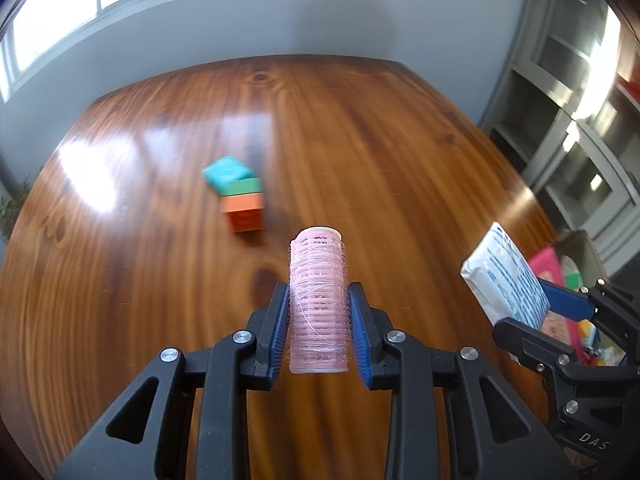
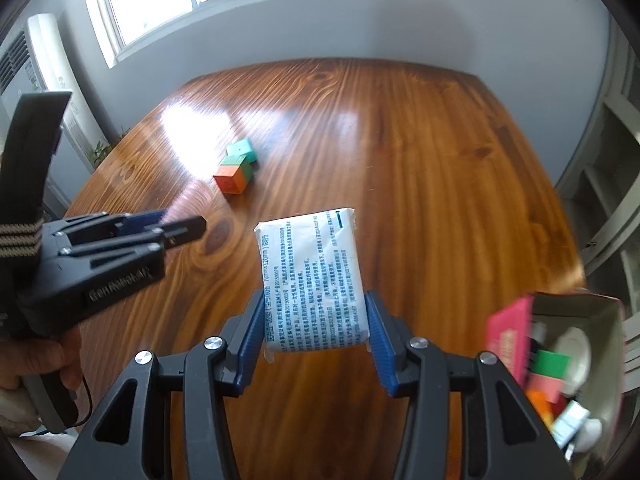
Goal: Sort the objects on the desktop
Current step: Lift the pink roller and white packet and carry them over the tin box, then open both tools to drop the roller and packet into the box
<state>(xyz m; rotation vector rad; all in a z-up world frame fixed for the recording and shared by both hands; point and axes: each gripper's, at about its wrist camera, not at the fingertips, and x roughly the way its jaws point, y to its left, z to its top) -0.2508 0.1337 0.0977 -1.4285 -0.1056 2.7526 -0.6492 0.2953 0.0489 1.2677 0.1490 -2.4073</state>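
Left wrist view: left claw [image 1: 319, 322] clamped on a pink mesh roller [image 1: 318, 300], upright between blue pads, above the glossy wood worktop [image 1: 400, 152]. Beyond, teal, green and orange blocks [image 1: 240, 198] touching in a cluster. Right claw [image 1: 532, 312] at right edge, marked "DAS…", gripping a white packet [image 1: 504, 276].

Right wrist view: right claw [image 2: 316, 328] clamped on the packet [image 2: 314, 280], covered in small blue print, unreadable. Left claw [image 2: 176, 228] at left, body lettered "GenRobot.AI". Box [image 2: 576, 312] of mixed items at lower right.
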